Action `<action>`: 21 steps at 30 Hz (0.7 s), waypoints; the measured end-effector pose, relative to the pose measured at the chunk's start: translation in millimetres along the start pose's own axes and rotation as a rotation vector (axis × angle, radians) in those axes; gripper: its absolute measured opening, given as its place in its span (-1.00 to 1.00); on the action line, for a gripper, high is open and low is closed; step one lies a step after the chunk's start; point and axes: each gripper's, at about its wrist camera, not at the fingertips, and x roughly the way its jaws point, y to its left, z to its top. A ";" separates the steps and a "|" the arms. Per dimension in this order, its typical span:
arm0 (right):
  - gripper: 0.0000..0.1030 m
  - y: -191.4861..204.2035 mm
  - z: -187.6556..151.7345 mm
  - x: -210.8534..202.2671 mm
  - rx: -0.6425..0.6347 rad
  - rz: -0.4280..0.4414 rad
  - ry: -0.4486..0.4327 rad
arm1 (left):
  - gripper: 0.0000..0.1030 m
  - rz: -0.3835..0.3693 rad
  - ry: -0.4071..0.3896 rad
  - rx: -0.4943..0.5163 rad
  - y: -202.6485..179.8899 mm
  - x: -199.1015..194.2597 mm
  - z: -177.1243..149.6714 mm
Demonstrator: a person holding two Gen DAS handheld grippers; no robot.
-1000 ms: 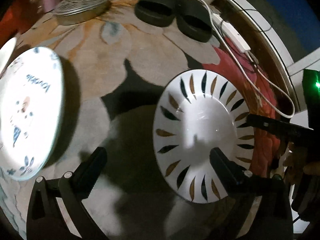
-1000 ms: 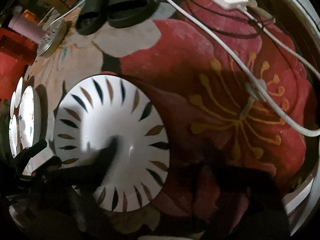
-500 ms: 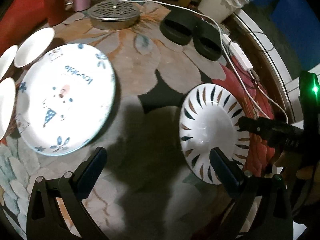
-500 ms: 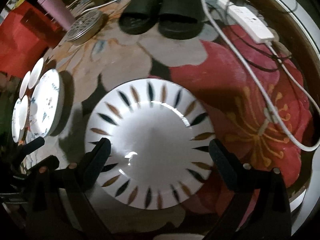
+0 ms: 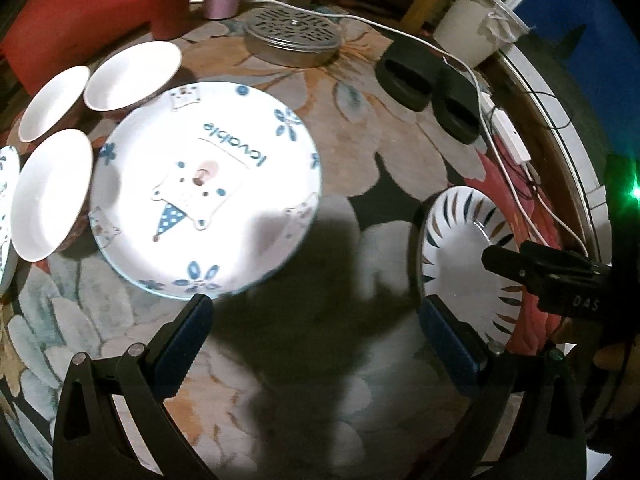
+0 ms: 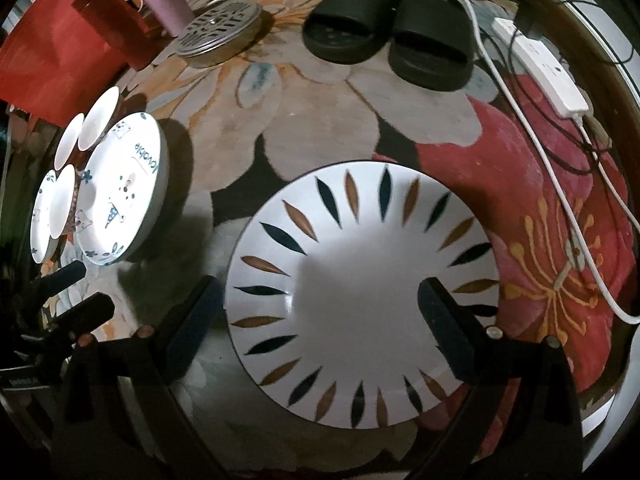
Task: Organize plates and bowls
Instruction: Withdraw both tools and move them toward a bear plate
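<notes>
Your right gripper (image 6: 316, 300) hangs spread wide over the leaf-patterned plate (image 6: 360, 240) on the rug's red flower, gripping nothing. Your left gripper (image 5: 316, 320) gapes empty too. Farther left, bear plate (image 5: 204, 188) and three bowls (image 5: 132, 76) lie unstacked; sorting has barely begun.

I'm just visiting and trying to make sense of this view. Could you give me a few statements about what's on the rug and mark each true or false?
1. Both grippers, left and right, are open. True.
2. The leaf plate is stacked on the bear plate. False: they lie apart on the rug.
3. Three white bowls sit beside the bear plate. True.
4. The slippers are red. False: they are black.
5. A white cable runs past the leaf plate. True.
</notes>
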 end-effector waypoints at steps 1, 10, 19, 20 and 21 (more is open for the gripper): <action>0.93 2.6 0.4 0.5 -0.003 0.002 -0.001 | 0.99 0.003 -0.002 -0.006 3.7 -0.6 0.0; 0.93 29.0 8.1 10.9 -0.037 0.018 0.005 | 0.99 0.027 -0.003 -0.055 32.0 -2.9 -4.4; 0.93 62.4 14.3 19.3 -0.093 0.038 0.004 | 0.99 0.052 -0.004 -0.127 63.9 -6.6 -6.9; 0.93 66.3 15.4 20.6 -0.100 0.042 0.004 | 0.99 0.055 -0.006 -0.130 65.8 -7.1 -6.8; 0.93 68.8 16.2 21.7 -0.105 0.044 0.005 | 0.99 0.057 -0.008 -0.133 67.9 -7.5 -6.6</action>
